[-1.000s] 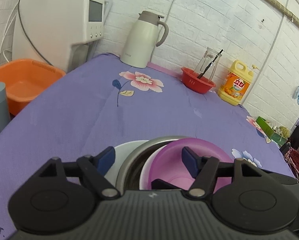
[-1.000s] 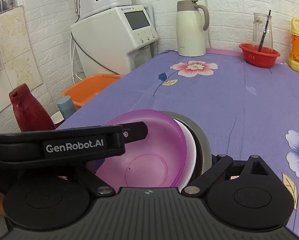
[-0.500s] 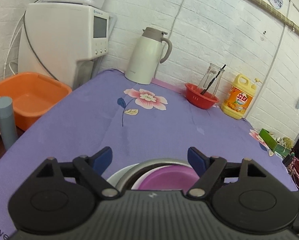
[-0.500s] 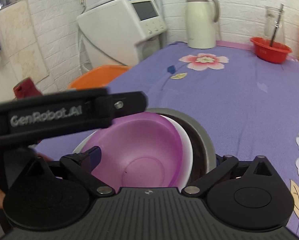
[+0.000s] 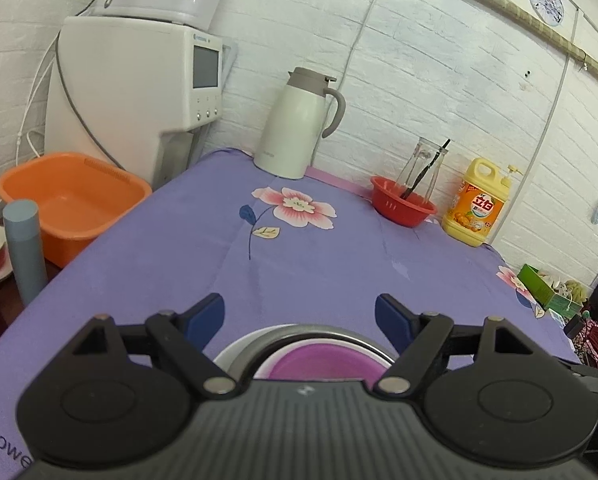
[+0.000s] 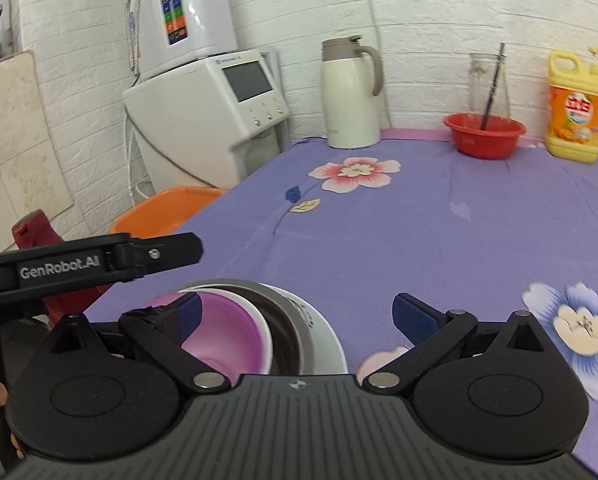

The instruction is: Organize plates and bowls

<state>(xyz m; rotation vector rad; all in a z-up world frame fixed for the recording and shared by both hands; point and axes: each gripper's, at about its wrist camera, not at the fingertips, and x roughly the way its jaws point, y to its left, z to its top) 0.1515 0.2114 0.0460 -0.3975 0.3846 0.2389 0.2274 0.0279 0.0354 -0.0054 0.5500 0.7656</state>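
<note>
Left wrist view. Left tongs spread wide, blue pads apart, nothing between them. They hang above the near edge of the desk, which carries a purple flowered cloth. Directly below the tongs sits a nested stack: purple bowl innermost, inside a thin white bowl, inside a grey metal bowl, with a white plate showing at the left under the stack. Most of the stack is hidden by the gripper body. At the far edge of the desk: white thermos jug, red basket with a glass carafe standing in it, yellow detergent bottle. Left of the desk: white water dispenser, orange basin, grey-blue flask.

Right wrist view. Right tongs also wide apart and holding nothing. Their left pad sits over the purple bowl; the right pad is over bare cloth, clear of the stack. Contact between pad and bowl cannot be judged. Nesting is plainer here: purple in white, white in grey metal bowl, all on the white plate. The stack stands near the desk's left front corner. The body of the left tongs, marked "GenRobot.AI", crosses the frame at left, above and beside the stack. A dark red bottle stands behind it, off the desk.
</note>
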